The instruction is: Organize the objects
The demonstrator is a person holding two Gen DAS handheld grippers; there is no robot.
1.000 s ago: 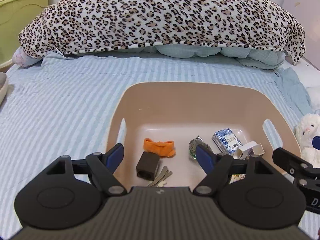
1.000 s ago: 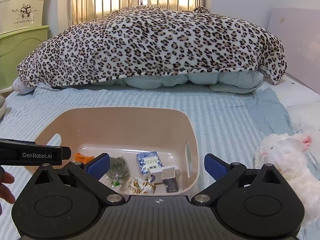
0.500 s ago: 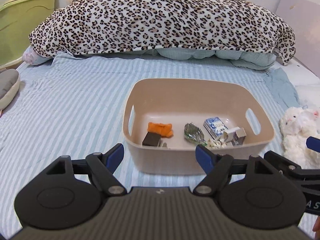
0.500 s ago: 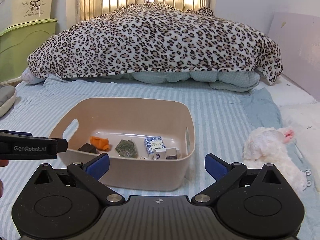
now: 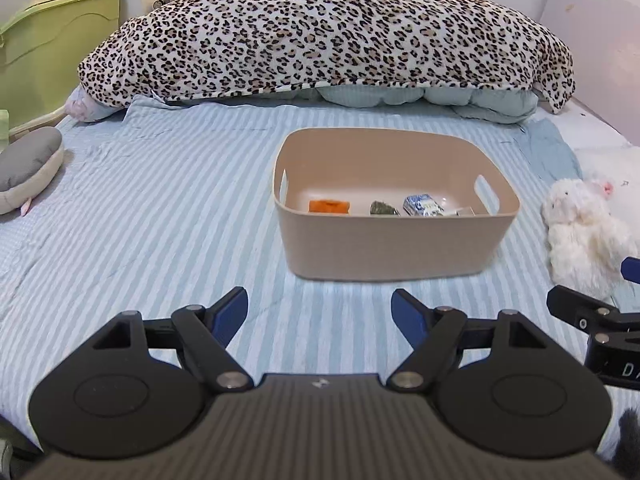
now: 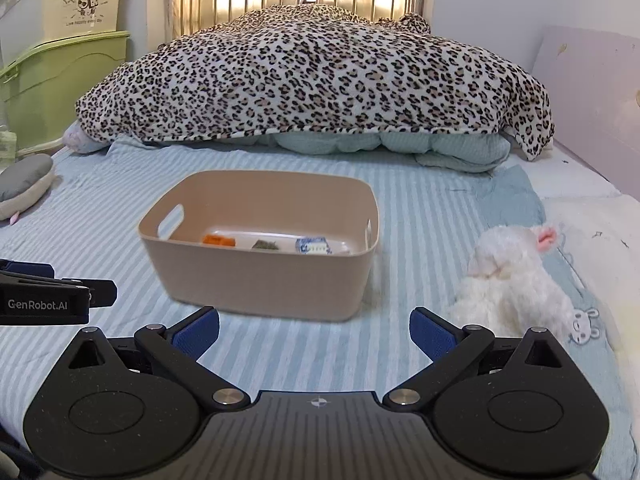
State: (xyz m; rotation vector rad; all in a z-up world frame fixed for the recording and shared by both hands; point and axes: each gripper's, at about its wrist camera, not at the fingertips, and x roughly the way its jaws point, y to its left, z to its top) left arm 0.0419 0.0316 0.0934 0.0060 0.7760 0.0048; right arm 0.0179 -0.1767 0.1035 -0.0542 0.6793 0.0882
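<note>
A beige plastic bin (image 5: pixel 394 246) stands on the striped bed sheet; it also shows in the right wrist view (image 6: pixel 260 280). Inside lie an orange item (image 5: pixel 329 206), a green packet (image 5: pixel 383 209) and a blue-and-white box (image 5: pixel 423 205). My left gripper (image 5: pixel 320 310) is open and empty, well short of the bin. My right gripper (image 6: pixel 315 330) is open and empty, in front of the bin's right corner. A white plush toy (image 6: pixel 516 280) lies on the bed to the right of the bin.
A leopard-print blanket (image 5: pixel 328 36) is heaped at the far end of the bed. A grey cushion (image 5: pixel 28 168) lies at the left edge. Green and cream storage boxes (image 6: pixel 60 80) stand at the left. A white pillow (image 6: pixel 592 248) lies at the right.
Both grippers have drawn back from above the bin toward the near end of the bed. The bin now looks farther and smaller. Both stay open and empty.
</note>
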